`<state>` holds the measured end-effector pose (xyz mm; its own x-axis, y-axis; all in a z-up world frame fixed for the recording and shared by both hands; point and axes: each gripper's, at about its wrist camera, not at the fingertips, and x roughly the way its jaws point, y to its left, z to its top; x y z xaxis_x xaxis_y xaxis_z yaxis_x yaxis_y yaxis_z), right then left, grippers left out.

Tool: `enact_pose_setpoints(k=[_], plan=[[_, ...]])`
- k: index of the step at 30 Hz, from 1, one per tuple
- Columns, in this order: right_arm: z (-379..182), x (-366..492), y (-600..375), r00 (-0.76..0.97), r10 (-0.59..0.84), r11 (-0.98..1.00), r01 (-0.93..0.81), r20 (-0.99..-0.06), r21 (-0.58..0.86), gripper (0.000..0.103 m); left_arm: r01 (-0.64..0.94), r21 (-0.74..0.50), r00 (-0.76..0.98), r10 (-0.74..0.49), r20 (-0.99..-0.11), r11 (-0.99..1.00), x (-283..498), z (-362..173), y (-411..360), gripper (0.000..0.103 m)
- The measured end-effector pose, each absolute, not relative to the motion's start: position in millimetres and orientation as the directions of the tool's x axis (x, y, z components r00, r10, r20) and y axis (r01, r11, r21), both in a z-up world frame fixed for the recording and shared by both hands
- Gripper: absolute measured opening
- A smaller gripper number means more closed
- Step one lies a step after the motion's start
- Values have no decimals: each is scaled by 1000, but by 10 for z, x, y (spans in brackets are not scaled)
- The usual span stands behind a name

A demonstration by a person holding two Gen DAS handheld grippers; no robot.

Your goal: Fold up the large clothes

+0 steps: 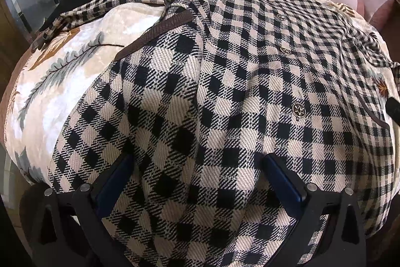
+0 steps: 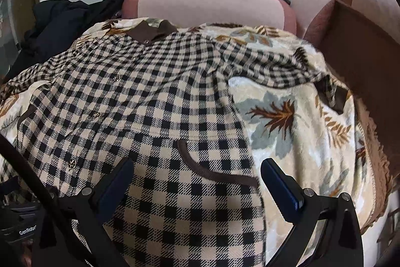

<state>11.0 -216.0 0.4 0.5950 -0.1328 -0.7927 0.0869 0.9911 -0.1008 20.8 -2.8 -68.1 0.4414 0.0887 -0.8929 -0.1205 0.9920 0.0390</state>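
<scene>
Checked jacket [image 1: 225, 91] lying spread over a leaf-print blanket [image 2: 287, 116], left tool [image 1: 197, 167] and right tool [image 2: 197, 172] both hovering spread wide, gripping nothing

Home living room: pink sofa [image 2: 212, 4], leaf-print blanket [image 2: 287, 121], dark clothes pile [image 2: 57, 24].

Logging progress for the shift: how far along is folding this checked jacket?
Done: checked jacket lies spread flat, buttoned, on the leaf-print blanket. In hand: nothing; left gripper and right gripper are open above its hem. Left: every fold, sleeves included.
</scene>
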Motion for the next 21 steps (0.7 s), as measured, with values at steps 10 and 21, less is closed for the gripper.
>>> enact_pose_setpoints(k=[10, 21], plan=[[92, 41, -2103, 635, -143, 990, 91, -759, -110, 103, -166, -66, 509, 28, -861, 984, 144, -438, 121, 98], [61, 14, -2184, 629, -49, 996, 84, -776, 5, 102, -222, -6, 686, 152, -712, 975, 21, 96, 123, 98]])
